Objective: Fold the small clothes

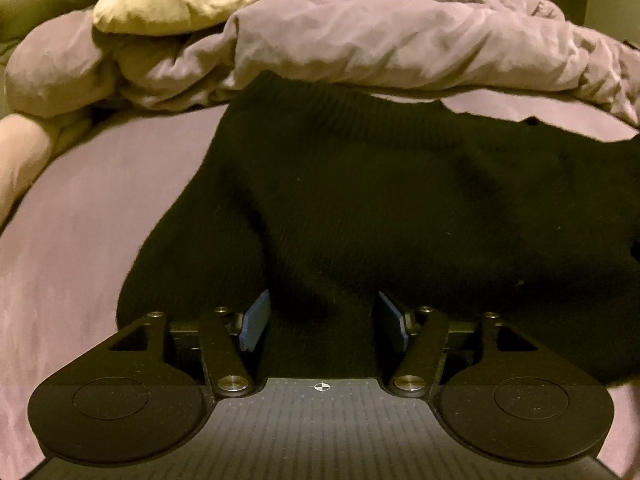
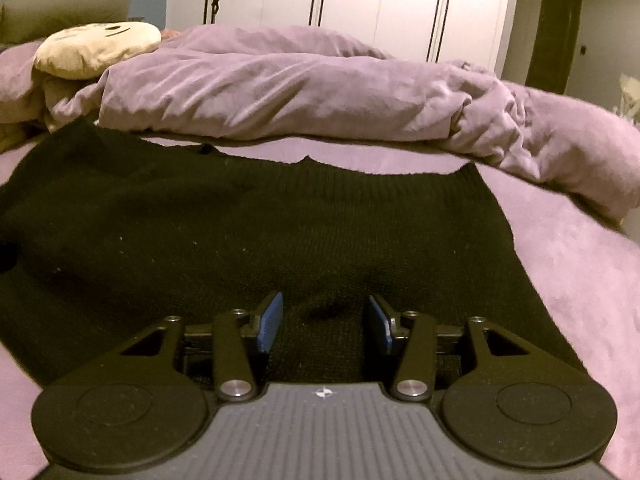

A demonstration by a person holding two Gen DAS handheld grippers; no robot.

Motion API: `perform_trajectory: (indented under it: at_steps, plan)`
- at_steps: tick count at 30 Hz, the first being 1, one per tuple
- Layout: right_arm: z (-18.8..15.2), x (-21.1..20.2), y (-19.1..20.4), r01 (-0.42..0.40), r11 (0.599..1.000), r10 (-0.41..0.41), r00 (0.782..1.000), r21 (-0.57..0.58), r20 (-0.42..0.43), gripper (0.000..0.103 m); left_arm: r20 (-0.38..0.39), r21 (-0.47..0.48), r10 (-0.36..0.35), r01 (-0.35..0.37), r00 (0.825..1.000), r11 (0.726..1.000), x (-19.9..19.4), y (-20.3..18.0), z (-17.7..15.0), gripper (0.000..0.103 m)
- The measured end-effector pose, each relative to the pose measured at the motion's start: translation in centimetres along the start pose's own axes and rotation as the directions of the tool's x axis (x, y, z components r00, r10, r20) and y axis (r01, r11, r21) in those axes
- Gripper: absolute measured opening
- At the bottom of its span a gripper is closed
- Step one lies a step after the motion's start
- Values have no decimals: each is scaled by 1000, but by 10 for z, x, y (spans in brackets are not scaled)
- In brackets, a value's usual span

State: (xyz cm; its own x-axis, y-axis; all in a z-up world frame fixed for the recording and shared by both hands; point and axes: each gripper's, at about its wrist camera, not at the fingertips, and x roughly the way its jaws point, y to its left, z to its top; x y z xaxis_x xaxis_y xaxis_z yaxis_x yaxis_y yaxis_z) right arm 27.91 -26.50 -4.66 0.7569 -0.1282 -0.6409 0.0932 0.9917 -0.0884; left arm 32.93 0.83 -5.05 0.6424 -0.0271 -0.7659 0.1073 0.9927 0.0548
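Here, a bed [image 2: 580,280] with a bunched lilac duvet [image 2: 280,88] carries a black knitted garment [image 2: 240,220] spread flat. Both the left gripper [image 1: 322,320] and right gripper [image 2: 324,324] hover over its near edge, fingers [image 2: 270,320] parted, gripping nothing.

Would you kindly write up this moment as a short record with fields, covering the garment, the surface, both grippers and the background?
garment: black knit garment, spread mostly flat
surface: purple bed sheet
left gripper: jaws apart over the garment's near edge, fabric between the pads, not pinched
right gripper: jaws apart, low over the knit, not pinched
behind garment: crumpled purple duvet
on bedding, far left: cream plush cushion
background: white wardrobe
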Motion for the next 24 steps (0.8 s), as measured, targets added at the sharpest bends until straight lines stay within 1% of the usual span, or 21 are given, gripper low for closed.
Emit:
perform_trajectory:
  at_steps: [2, 4, 7, 9, 11, 13, 16, 18, 20, 22, 24]
  plan:
    - [0, -5, -7, -24, 999, 24, 1000, 41, -11, 49, 4, -24, -13, 13, 1000, 1000, -6, 8, -2, 67]
    - [-2, -13, -15, -34, 996, 37, 999, 86, -27, 54, 6, -62, -13, 13, 1000, 998, -12, 21, -6, 68]
    - [-8, -30, -26, -31, 990, 34, 999, 138, -23, 54, 11, -140, -43, 44, 999, 989, -22, 40, -13, 69]
    - [-13, -41, -34, -35, 981, 38, 999, 191, -12, 54, 16, -176, -62, 64, 998, 982, -28, 47, -18, 69]
    - [-17, -49, -39, -48, 968, 50, 999, 246, -3, 54, 25, -180, -66, 69, 998, 981, -34, 47, -21, 70]
    - [-19, -53, -40, -68, 958, 70, 998, 278, 4, 54, 33, -169, -73, 78, 997, 983, -39, 42, -24, 72]
    - [-21, -57, -33, -77, 957, 79, 997, 278, 6, 54, 33, -165, -93, 97, 995, 982, -40, 36, -29, 73]
    - [-23, -59, -29, -92, 953, 93, 996, 287, 12, 54, 27, -188, -117, 120, 993, 975, -40, 36, -33, 74]
    - [-27, -61, -31, -111, 939, 112, 994, 326, 16, 54, 16, -214, -139, 140, 990, 967, -38, 38, -37, 74]
    - [-32, -61, -33, -117, 928, 120, 993, 354, 11, 54, 5, -230, -147, 144, 989, 962, -36, 41, -41, 74]
    - [-37, -59, -35, -107, 925, 116, 993, 364, -3, 54, -7, -241, -144, 138, 990, 961, -34, 44, -44, 74]
